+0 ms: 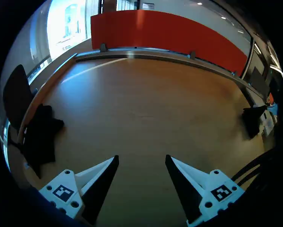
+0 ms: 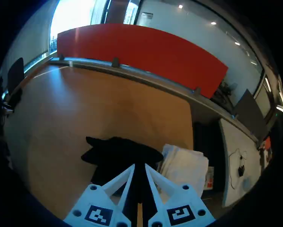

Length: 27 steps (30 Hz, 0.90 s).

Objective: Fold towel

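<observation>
Pickup step: right gripper [image 2: 139, 166] pinches dark towel [image 2: 115, 151] near table [image 2: 84, 106] right edge, left gripper [image 1: 141, 160] gapes empty; next, probably left takes a corner.

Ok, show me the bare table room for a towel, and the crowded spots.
Bare: the table middle, from the red partition to the left gripper, between a dark cloth at the left edge and a dark shape at the right. Crowded: in the right gripper view, black towel beside a white stack.
</observation>
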Each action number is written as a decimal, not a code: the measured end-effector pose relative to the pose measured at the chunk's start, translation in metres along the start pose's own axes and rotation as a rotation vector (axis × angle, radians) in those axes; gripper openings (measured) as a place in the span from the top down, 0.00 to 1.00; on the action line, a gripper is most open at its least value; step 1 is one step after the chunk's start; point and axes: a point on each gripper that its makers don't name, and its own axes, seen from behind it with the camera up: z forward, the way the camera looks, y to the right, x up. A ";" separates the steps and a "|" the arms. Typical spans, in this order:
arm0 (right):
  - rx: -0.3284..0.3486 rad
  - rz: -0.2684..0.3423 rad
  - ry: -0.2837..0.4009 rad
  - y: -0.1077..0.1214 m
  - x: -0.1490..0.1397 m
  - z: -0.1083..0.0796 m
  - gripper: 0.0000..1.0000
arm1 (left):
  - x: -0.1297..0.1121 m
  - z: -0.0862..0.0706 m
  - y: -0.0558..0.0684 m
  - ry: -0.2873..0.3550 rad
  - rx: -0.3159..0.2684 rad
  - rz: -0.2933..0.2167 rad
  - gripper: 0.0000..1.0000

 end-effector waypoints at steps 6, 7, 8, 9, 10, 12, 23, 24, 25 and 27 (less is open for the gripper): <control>-0.015 0.041 -0.043 0.005 -0.029 0.002 0.94 | 0.000 -0.001 -0.001 -0.001 0.002 0.004 0.09; -0.018 0.047 -0.050 0.005 -0.033 0.003 0.94 | 0.000 -0.002 -0.001 -0.001 0.002 0.004 0.09; -0.020 0.053 -0.058 0.006 -0.038 0.004 0.94 | -0.001 -0.002 -0.001 -0.002 0.002 0.005 0.09; -0.023 0.058 -0.064 0.007 -0.042 0.004 0.94 | -0.001 -0.002 -0.001 -0.002 0.003 0.005 0.09; -0.025 0.063 -0.071 0.007 -0.046 0.005 0.94 | -0.001 -0.002 -0.001 -0.003 0.003 0.005 0.09; -0.029 0.075 -0.086 0.009 -0.054 0.007 0.94 | -0.002 -0.002 -0.002 -0.004 0.005 0.006 0.09; -0.048 0.122 -0.161 0.016 -0.092 0.018 0.95 | -0.004 -0.006 -0.004 -0.006 0.014 0.009 0.09; -0.050 0.125 -0.168 0.016 -0.095 0.019 0.95 | -0.004 -0.006 -0.004 -0.007 0.015 0.010 0.09; -0.050 0.130 -0.173 0.016 -0.098 0.020 0.95 | -0.004 -0.006 -0.004 -0.008 0.015 0.011 0.09; -0.050 0.139 -0.183 0.016 -0.103 0.023 0.95 | -0.005 -0.006 -0.004 -0.010 0.017 0.013 0.09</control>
